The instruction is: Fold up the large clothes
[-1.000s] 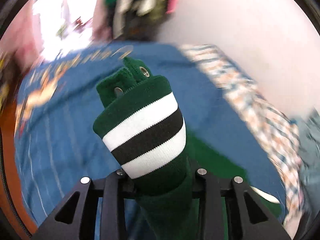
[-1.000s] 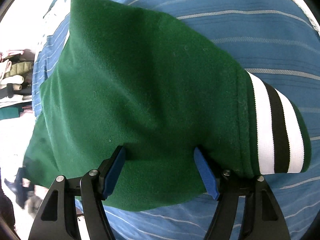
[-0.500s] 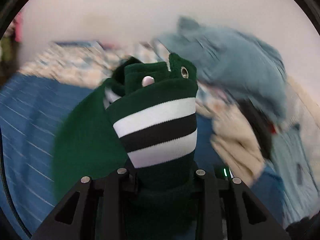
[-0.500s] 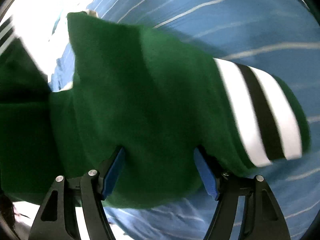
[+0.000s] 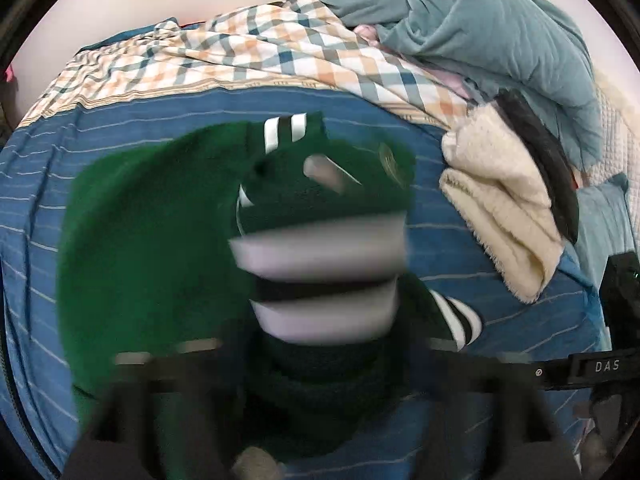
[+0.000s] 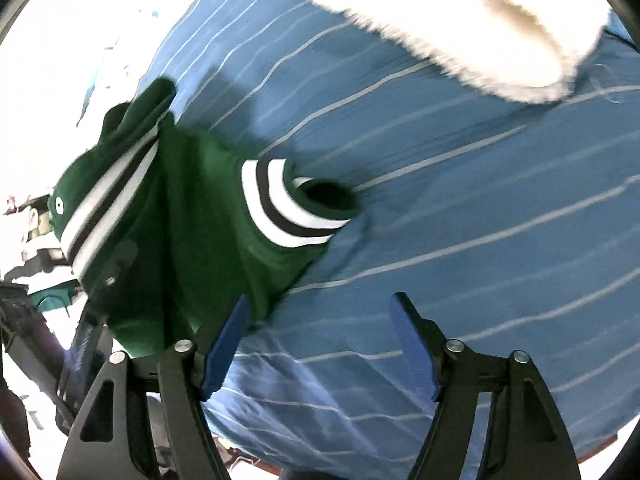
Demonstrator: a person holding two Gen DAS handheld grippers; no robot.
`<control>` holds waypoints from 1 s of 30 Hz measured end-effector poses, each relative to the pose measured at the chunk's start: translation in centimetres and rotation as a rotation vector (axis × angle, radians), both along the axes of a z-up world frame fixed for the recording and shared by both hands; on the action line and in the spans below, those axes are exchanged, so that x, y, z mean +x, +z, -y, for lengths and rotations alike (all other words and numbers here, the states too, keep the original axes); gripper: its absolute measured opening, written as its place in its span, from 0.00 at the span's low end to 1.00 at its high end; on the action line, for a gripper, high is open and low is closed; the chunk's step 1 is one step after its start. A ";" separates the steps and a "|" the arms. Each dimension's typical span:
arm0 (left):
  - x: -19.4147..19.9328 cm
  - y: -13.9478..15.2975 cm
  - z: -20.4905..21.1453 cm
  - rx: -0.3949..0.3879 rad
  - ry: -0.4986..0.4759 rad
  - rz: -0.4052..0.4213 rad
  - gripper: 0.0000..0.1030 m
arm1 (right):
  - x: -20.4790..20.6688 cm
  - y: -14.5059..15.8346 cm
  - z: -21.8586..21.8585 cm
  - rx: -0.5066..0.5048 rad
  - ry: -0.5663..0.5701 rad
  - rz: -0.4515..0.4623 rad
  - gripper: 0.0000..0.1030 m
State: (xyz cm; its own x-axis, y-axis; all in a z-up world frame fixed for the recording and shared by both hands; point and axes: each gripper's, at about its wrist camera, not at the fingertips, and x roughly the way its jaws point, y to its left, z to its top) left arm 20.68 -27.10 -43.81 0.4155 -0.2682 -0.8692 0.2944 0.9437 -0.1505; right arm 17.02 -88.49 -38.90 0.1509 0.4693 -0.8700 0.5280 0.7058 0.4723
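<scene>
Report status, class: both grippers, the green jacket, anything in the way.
Left gripper shut on green jacket, striped hem between jaws. Right gripper open, nothing held, jacket beside it on blue striped sheet. Cream fleece blanket lies near the jacket.

The only readable text is the white lettering "DAS" on a black bar [image 5: 592, 368] at about 4 o'clock in the left wrist view, near the lower right edge of the frame. A small round white mark sits just left of the letters on the same bar; its content is too small to read. The right wrist view shows no legible text, label, brand or number. The round metal snaps on the green jacket [image 5: 160, 248] carry nothing readable, being blurred in the left view and small in the right.
</scene>
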 end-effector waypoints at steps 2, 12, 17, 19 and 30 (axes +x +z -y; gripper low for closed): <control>0.1 1.9 -0.7 -0.006 0.034 0.012 1.00 | 0.1 1.1 0.3 -0.034 0.006 0.010 0.83; -1.7 4.7 -14.4 0.368 0.448 0.061 1.00 | 6.9 8.7 -2.7 -0.030 0.096 0.200 0.84; -3.8 -3.8 -24.6 0.564 0.641 -0.102 1.00 | 12.9 9.0 -9.0 -0.043 0.269 0.284 0.84; -4.5 -7.8 -26.9 0.552 0.670 -0.163 1.00 | 15.1 7.5 -11.5 -0.039 0.343 0.284 0.84; -4.3 -14.5 -30.7 0.305 0.793 -0.269 1.00 | 17.4 4.4 -12.9 -0.028 0.359 0.213 0.07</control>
